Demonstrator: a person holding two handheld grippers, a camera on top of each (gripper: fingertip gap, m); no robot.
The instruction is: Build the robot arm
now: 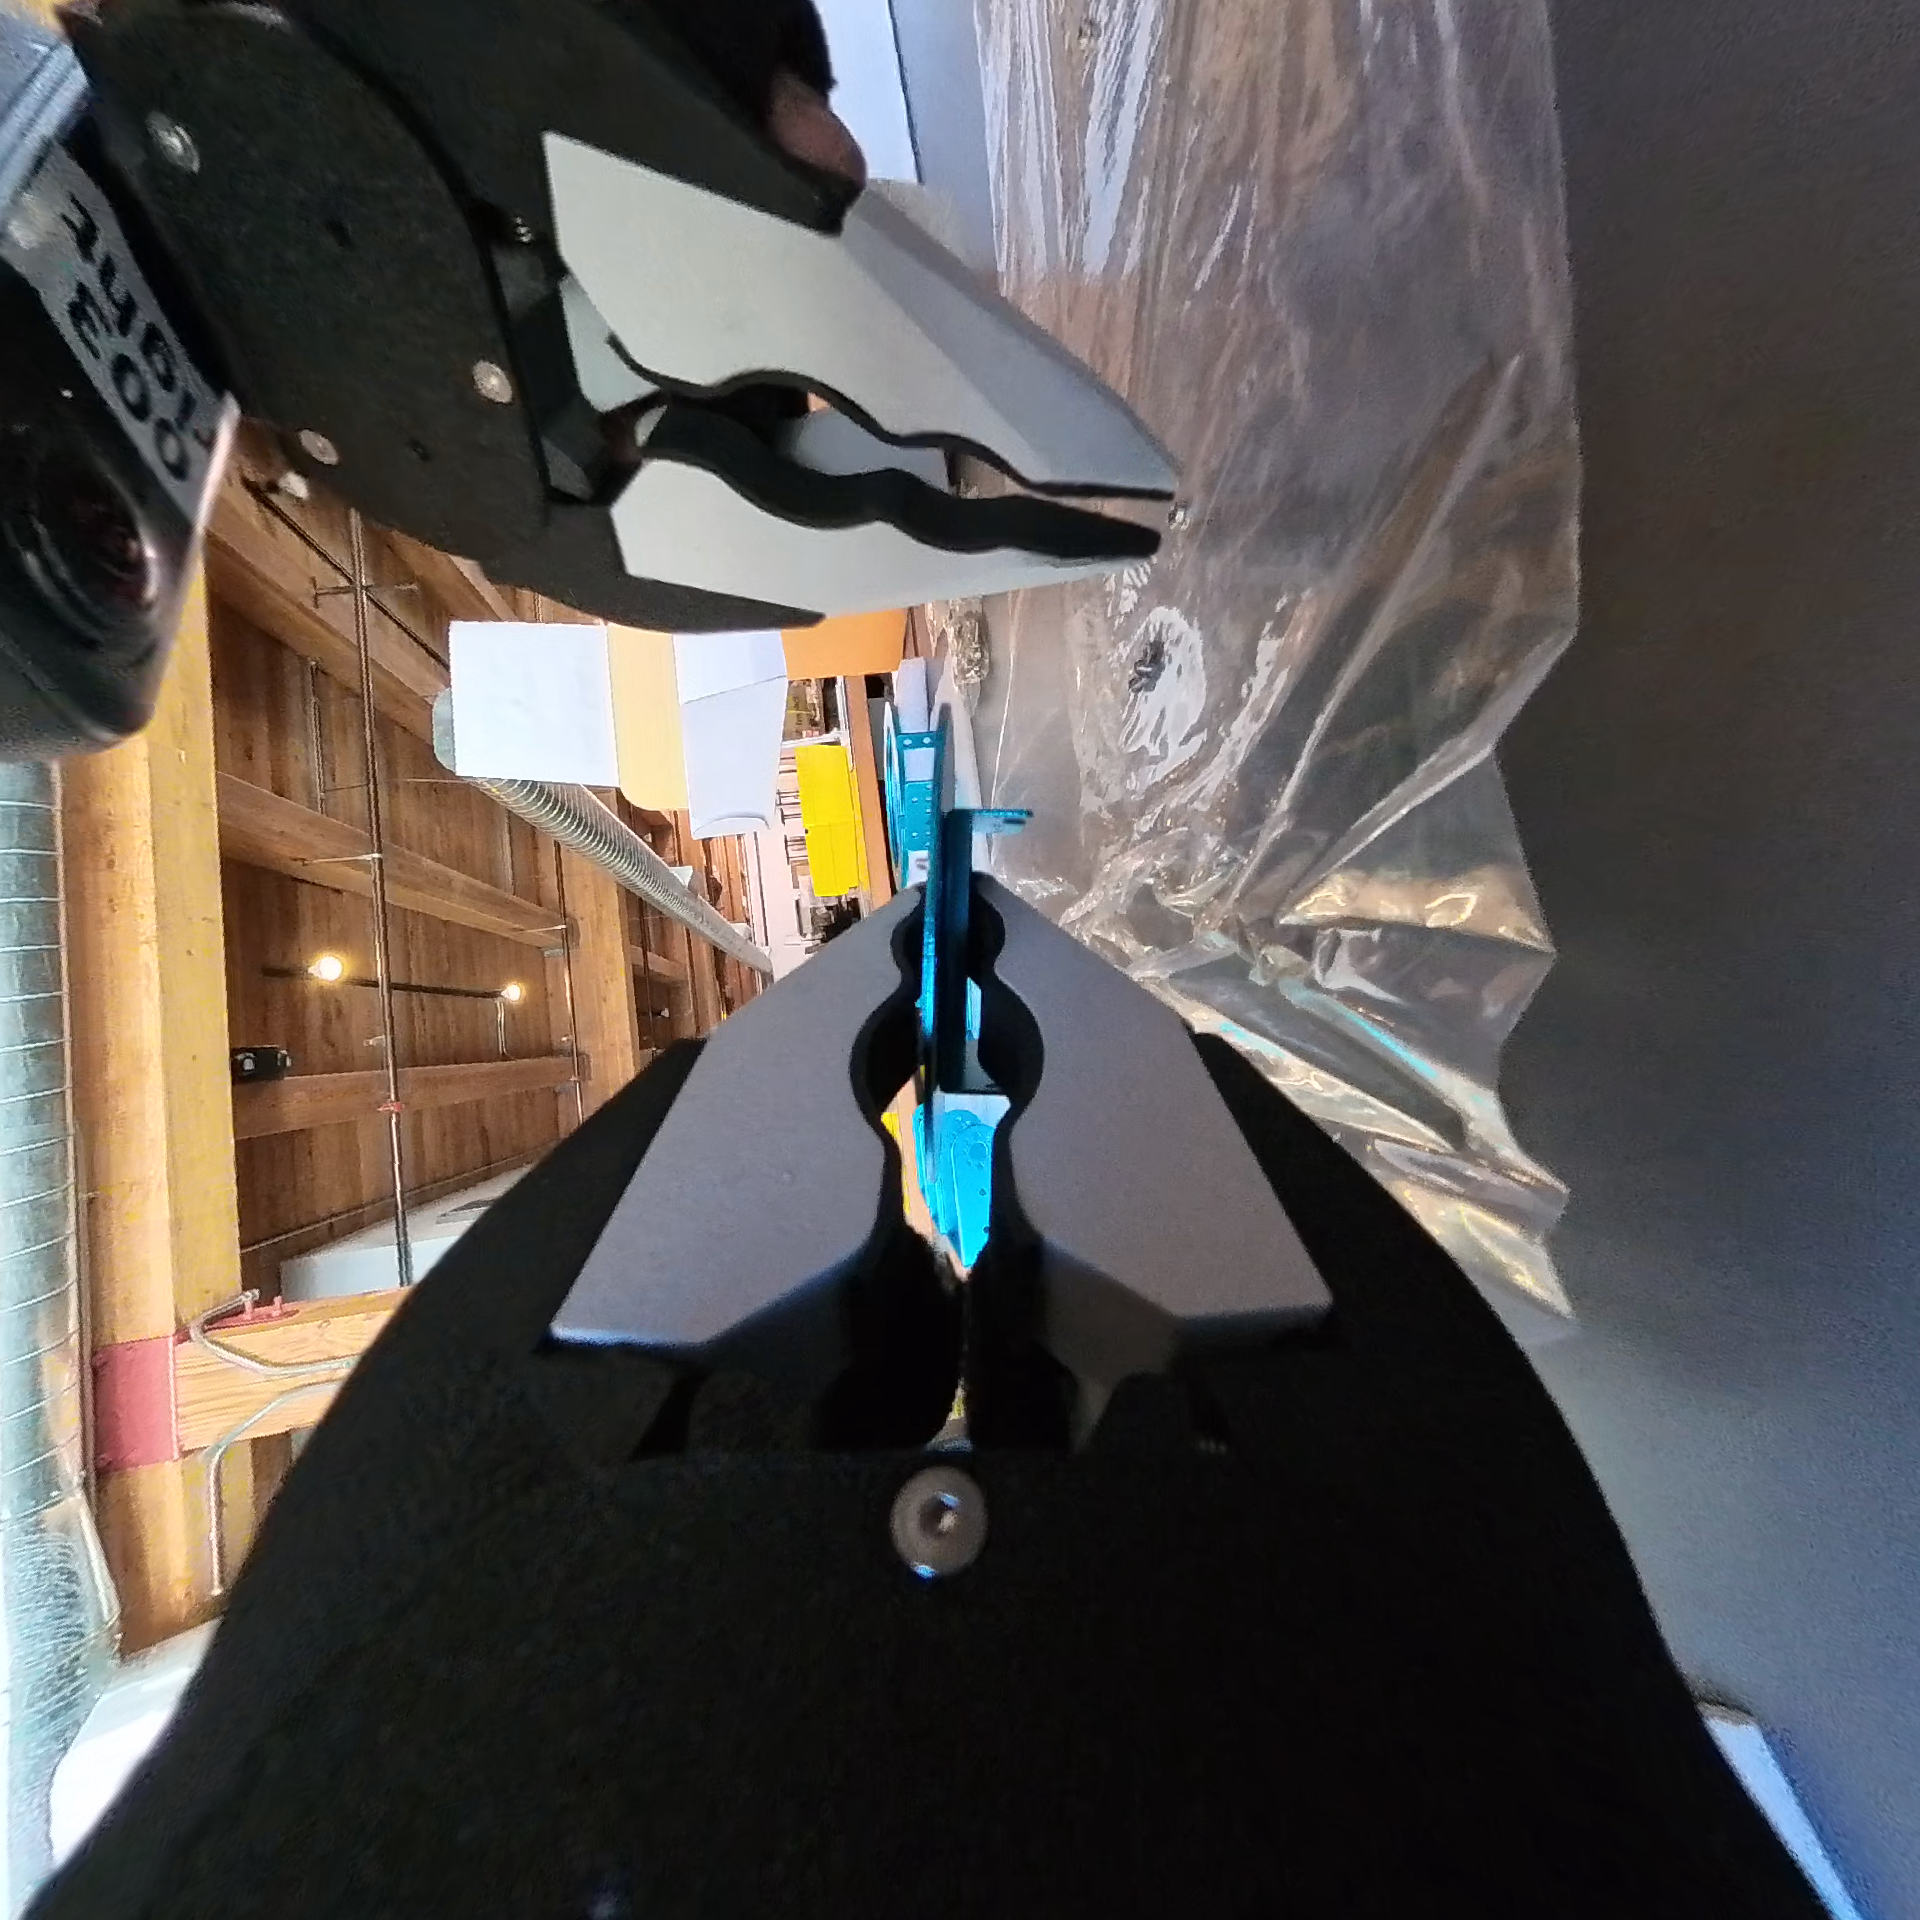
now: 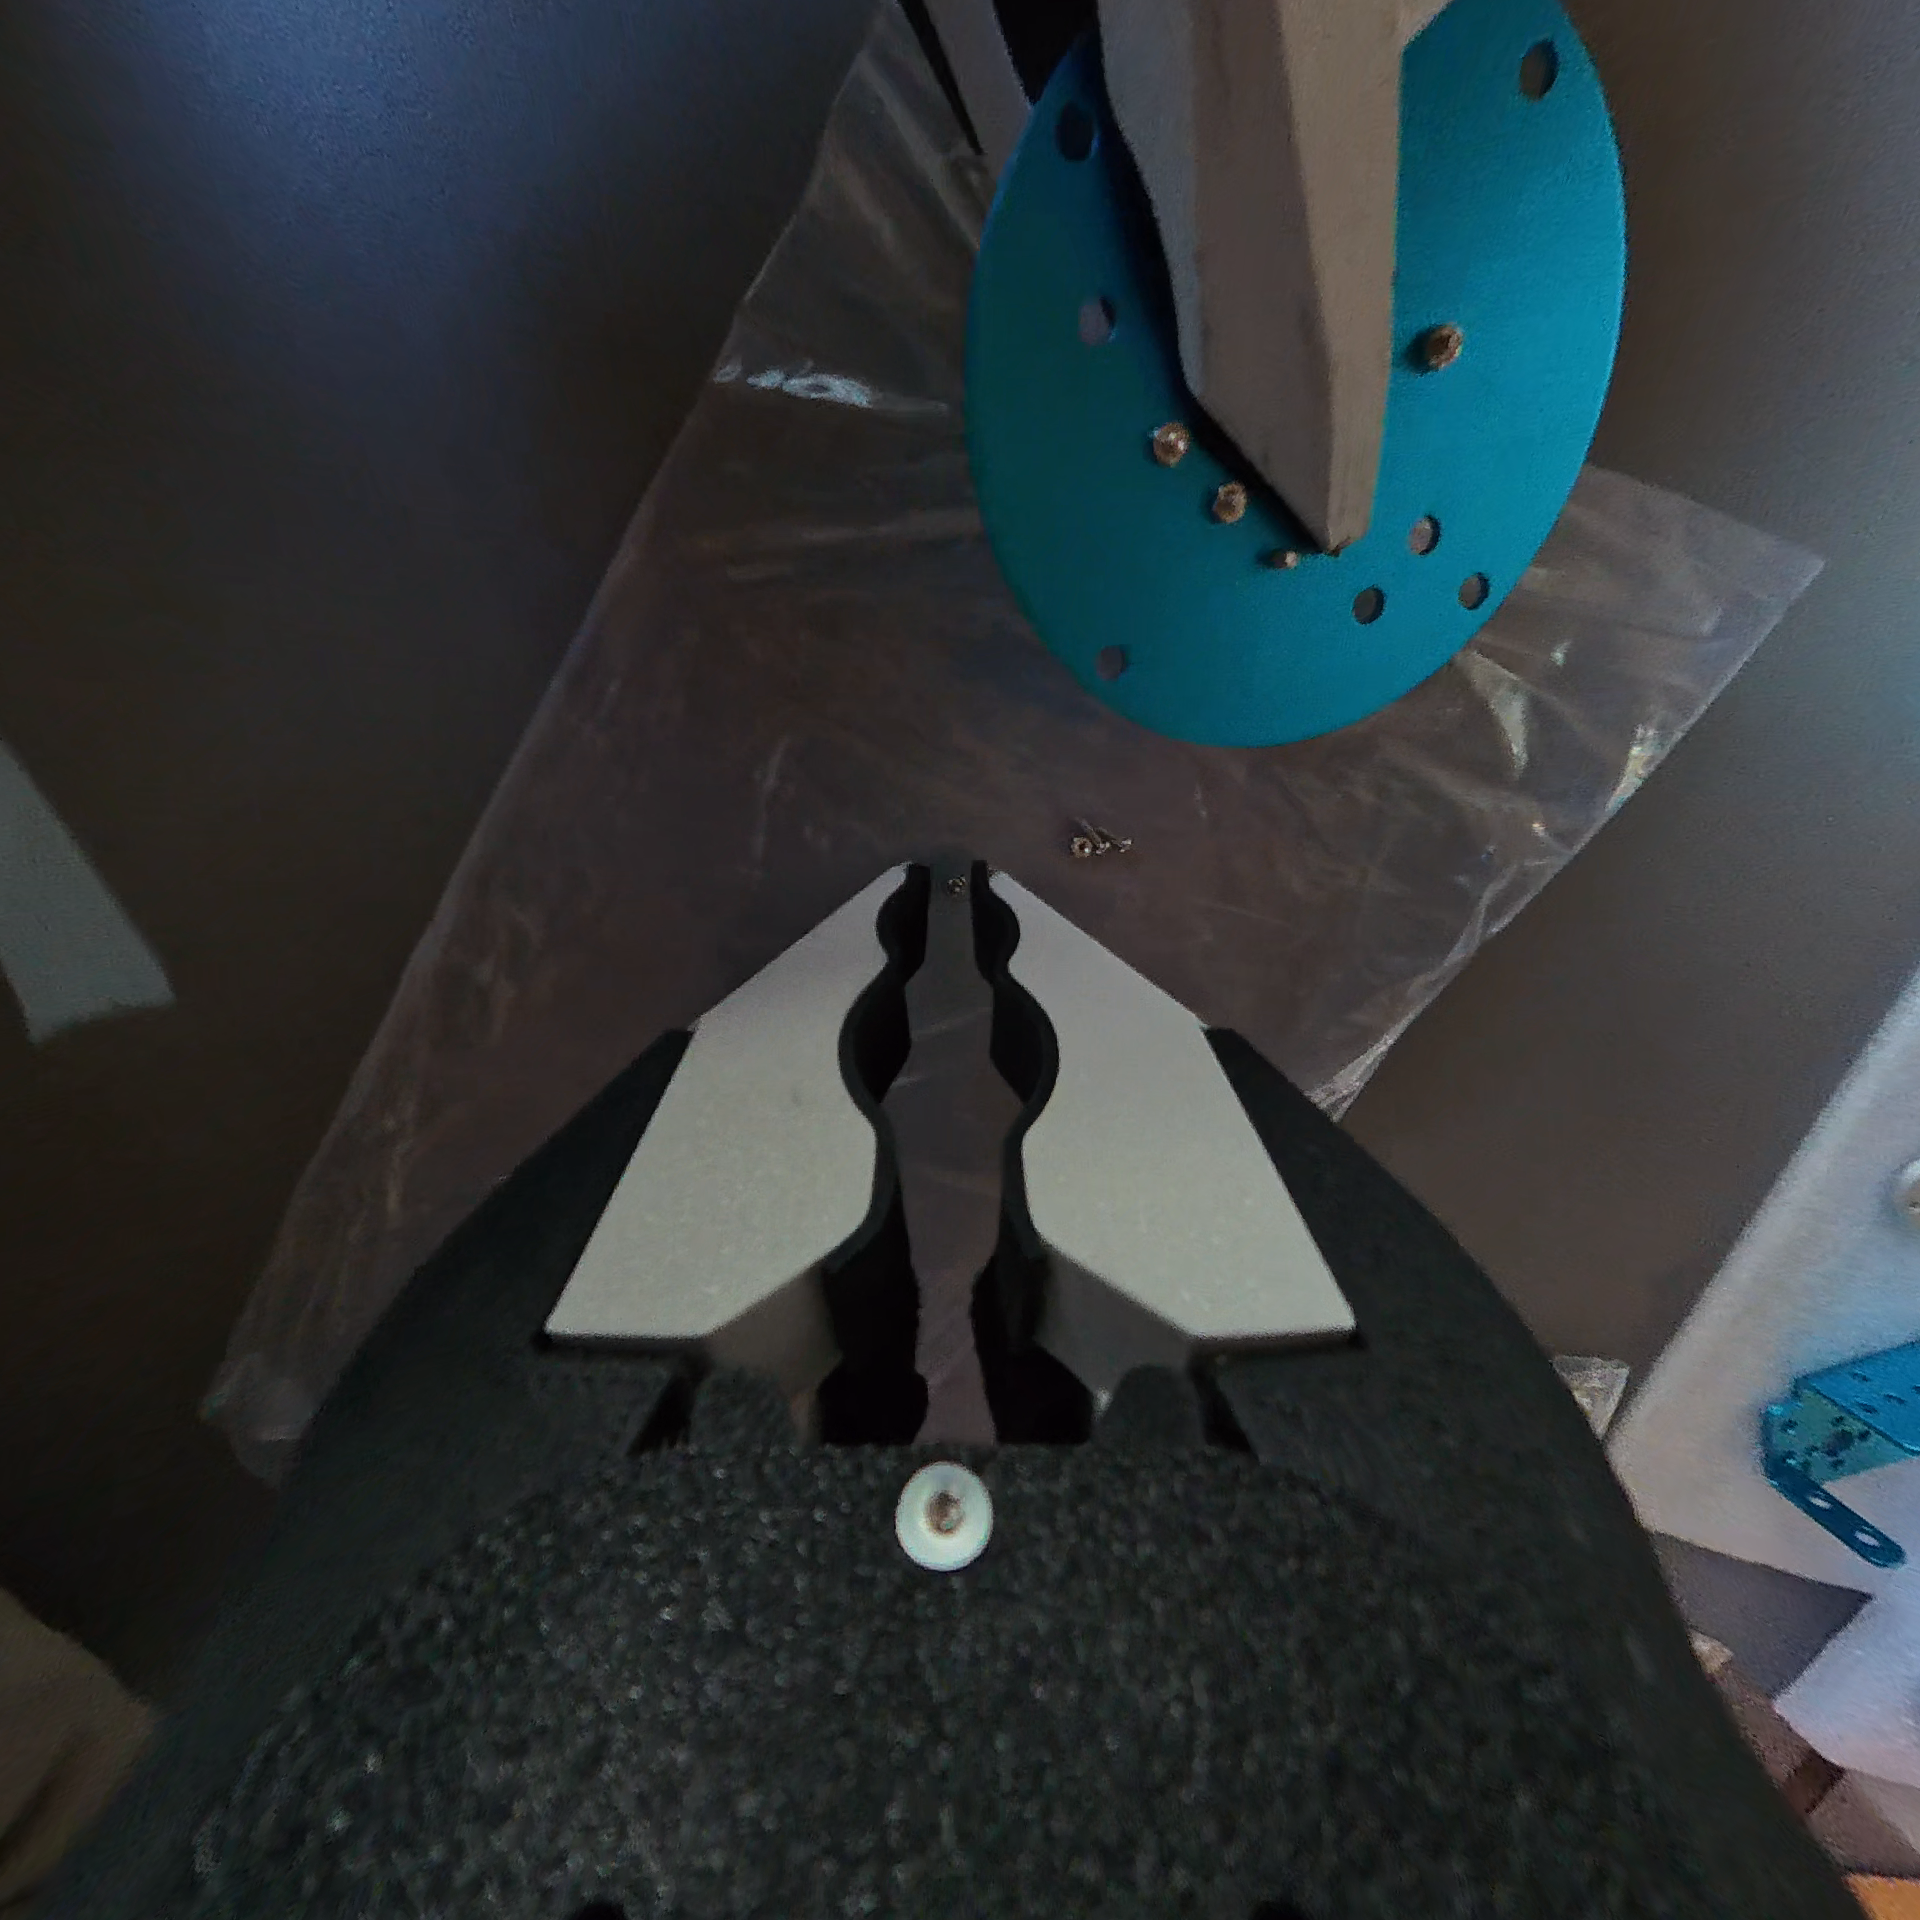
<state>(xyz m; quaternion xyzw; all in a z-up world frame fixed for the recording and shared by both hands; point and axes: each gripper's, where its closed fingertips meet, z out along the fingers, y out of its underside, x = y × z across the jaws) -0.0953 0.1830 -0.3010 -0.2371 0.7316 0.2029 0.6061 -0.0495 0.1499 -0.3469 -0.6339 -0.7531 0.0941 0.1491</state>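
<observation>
Timber beams and a ribbed silver duct [image 1: 623,831] fill the background of a workshop, seen sideways from my left wrist view, above a dark grey counter [image 2: 312,416] on which a clear plastic bag [image 2: 727,831] lies flat.

On that bag rest a few loose small screws [image 2: 1099,842], just beyond my right fingertips and below the raised disc. At the counter's right edge a blue perforated bracket [image 2: 1839,1455] sits on a white sheet, well apart from both tools.

My left hand-held gripper [image 1: 951,935] is closed edge-on across a blue round plate [image 2: 1195,582], a drilled disc with several screws already seated in its holes; I hold it clear of the counter, likely so that its face is turned toward the other tool. In the left wrist view a small blue bracket part sticks out from the plate beyond the fingertips.

My right hand-held gripper [image 2: 948,883] hangs over the bag with its jaws nearly together, pinching one tiny screw [image 2: 956,884] at the very tips, near the plate but apart from it. The fine-tip grip appears chosen because the fastener is so small.
</observation>
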